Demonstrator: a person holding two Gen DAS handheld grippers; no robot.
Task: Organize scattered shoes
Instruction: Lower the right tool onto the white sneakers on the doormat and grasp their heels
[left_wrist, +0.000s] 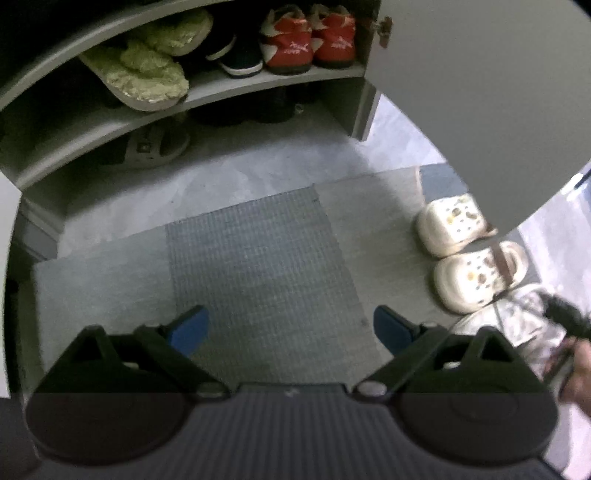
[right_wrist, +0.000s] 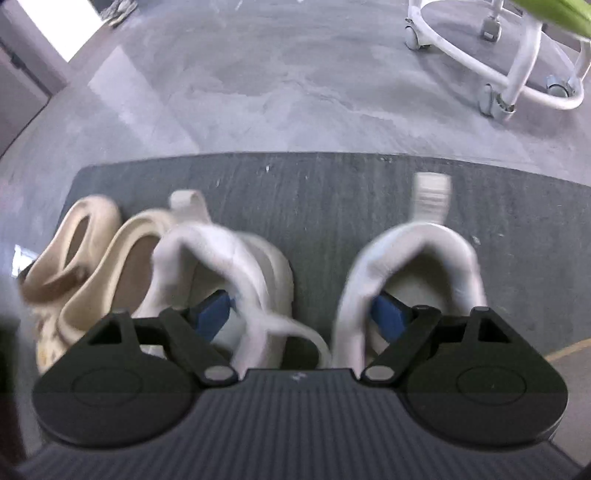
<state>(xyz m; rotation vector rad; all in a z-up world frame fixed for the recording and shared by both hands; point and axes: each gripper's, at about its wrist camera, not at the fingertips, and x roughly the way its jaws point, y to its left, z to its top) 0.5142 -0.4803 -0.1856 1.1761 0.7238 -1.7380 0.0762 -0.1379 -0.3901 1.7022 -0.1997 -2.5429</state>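
In the right wrist view two white sneakers (right_wrist: 221, 266) (right_wrist: 417, 258) stand side by side on a dark mat (right_wrist: 314, 192), heels away from me. My right gripper (right_wrist: 306, 310) is open, one blue pad inside each sneaker's opening. Two cream clogs (right_wrist: 85, 258) lie left of them. In the left wrist view my left gripper (left_wrist: 291, 328) is open and empty above a grey mat (left_wrist: 258, 258). The cream clogs (left_wrist: 465, 251) sit at the right, with a white sneaker (left_wrist: 517, 325) below them. An open shoe cabinet (left_wrist: 229, 88) holds green slippers (left_wrist: 147, 70), black shoes and red sneakers (left_wrist: 310, 40).
The cabinet door (left_wrist: 480, 92) stands open at the right of the left wrist view. A grey sandal (left_wrist: 155, 144) lies on the cabinet's bottom shelf. A white wheeled chair base (right_wrist: 495, 62) stands on the grey floor beyond the dark mat.
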